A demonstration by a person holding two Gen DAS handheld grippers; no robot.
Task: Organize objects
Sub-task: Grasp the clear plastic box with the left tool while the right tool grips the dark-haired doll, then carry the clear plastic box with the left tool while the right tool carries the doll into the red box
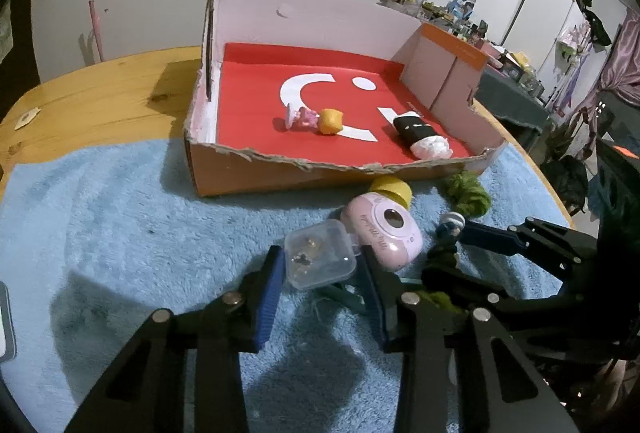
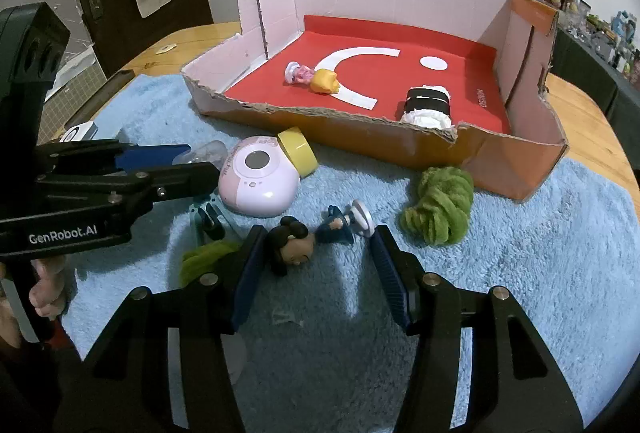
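A cardboard box [image 1: 256, 169] [image 2: 360, 137] with a red floor holds a small pink figure [image 1: 300, 117] [image 2: 298, 73], a yellow toy [image 1: 330, 121] [image 2: 325, 81] and a black-and-white roll [image 1: 420, 135] [image 2: 427, 105]. On the blue towel [image 1: 120, 217] lie a pink toy camera [image 1: 386, 229] [image 2: 260, 179], a yellow cap [image 1: 394, 189] [image 2: 298, 151], a green yarn ball [image 1: 468, 191] [image 2: 440, 209] and a dark-haired doll [image 2: 316, 237]. My left gripper [image 1: 320, 265] is closed around a clear plastic case [image 1: 320, 259], lifted slightly. My right gripper [image 2: 316, 257] is open, its fingers either side of the doll.
The box stands on a round wooden table [image 1: 100, 93] partly covered by the towel. A teal clip [image 2: 210, 217] and a second green yarn scrap [image 2: 204, 257] lie by the camera. A white device [image 2: 80, 131] sits at the towel's left edge. Cluttered shelves [image 1: 460, 13] stand behind.
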